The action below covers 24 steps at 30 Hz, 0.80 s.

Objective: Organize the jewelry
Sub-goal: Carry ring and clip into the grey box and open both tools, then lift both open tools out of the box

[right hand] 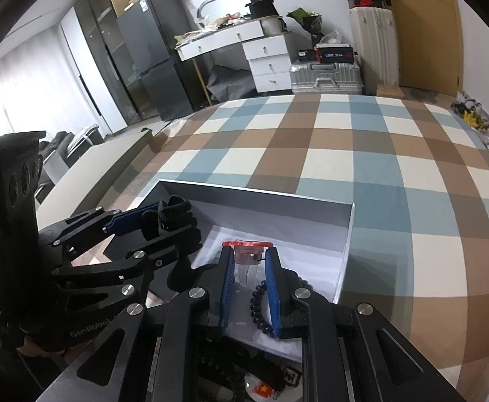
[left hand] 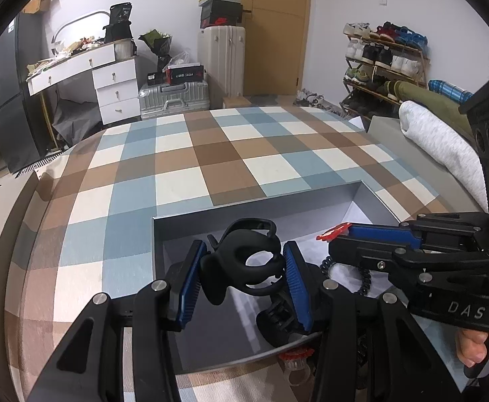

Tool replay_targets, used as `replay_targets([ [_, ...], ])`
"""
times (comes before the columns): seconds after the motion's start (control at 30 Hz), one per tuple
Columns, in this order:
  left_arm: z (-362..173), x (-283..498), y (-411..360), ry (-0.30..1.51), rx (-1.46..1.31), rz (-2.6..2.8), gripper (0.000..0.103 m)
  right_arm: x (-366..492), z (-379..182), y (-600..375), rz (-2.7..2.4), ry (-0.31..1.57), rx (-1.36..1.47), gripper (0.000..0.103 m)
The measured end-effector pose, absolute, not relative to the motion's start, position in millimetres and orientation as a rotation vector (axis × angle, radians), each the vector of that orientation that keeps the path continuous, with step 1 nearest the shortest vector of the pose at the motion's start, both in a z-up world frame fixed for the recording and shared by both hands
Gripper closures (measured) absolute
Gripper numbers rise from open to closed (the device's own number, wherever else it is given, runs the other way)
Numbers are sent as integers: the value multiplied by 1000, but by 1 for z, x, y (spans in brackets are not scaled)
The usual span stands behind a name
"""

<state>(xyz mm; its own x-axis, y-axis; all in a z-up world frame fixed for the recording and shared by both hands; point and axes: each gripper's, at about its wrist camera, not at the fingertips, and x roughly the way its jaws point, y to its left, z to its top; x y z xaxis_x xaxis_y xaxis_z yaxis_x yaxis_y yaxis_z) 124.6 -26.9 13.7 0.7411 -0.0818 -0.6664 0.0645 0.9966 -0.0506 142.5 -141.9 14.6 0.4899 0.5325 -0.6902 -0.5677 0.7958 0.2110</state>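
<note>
Up close, the left gripper (left hand: 244, 268) is clamped on a black claw hair clip (left hand: 244, 261), its blue pads (left hand: 190, 281) pressing both sides of the clip above a shallow grey box (left hand: 257, 207) that rests on a checked blue, brown and cream spread (left hand: 184, 154). At three o'clock from it in the left wrist view, the right gripper (right hand: 249, 261) pinches a clear plastic ring with a red top (right hand: 248, 251), also over the box (the ring's band hangs between the blue pads). Inside the box, on its white lining, a black beaded bracelet (right hand: 257, 301) lies curled just beside the right gripper's fingers, and a second dark claw clip (left hand: 277, 318) rests near the front wall. Outside that wall, at six o'clock in the left view, another red-topped clear ring (left hand: 296, 361) lies on the spread. White letters "DAS" (left hand: 467, 310) show on the right gripper's body, and "GenRobot" (right hand: 88, 330) on the left one's. At twelve o'clock beyond the spread stand a white dresser with drawers (left hand: 110, 83), a silver ribbed suitcase (left hand: 174, 97), a tall white suitcase (left hand: 222, 60) topped with stacked shoe boxes (left hand: 221, 6), and a wooden door (left hand: 274, 26). At two o'clock a shoe rack (left hand: 385, 63) holds sneakers; a grey rolled blanket (left hand: 438, 140) lies at the spread's right edge.
</note>
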Motion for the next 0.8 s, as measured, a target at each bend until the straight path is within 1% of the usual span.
replay_targets([
  [0.23,13,126,-30,741,-10,-66,62,143,13,-138,664,823,-71,85],
  [0.43,17,122,-27,763,-51,-87,61,139,16,-146,668,820,-61,81],
  [0.5,21,116,-26,762,-59,-104,59,135,19,-150,669,808,-54,73],
  [0.53,23,112,-26,756,-60,-113,52,131,23,-154,659,793,-52,60],
  [0.57,27,107,-25,744,-61,-117,37,127,26,-158,653,776,-50,51],
  [0.6,32,100,-24,726,-66,-116,30,122,30,-163,646,759,-48,47],
  [0.63,36,93,-22,708,-80,-111,21,117,34,-168,639,745,-40,43],
  [0.7,39,82,-17,690,-114,-115,19,107,40,-181,607,733,-18,29],
  [0.73,39,76,-16,686,-126,-121,17,102,43,-188,589,723,-10,17],
  [0.77,39,72,-14,685,-130,-119,10,98,45,-192,578,713,-3,9],
  [0.8,39,67,-14,684,-130,-113,5,94,47,-195,570,708,1,5],
])
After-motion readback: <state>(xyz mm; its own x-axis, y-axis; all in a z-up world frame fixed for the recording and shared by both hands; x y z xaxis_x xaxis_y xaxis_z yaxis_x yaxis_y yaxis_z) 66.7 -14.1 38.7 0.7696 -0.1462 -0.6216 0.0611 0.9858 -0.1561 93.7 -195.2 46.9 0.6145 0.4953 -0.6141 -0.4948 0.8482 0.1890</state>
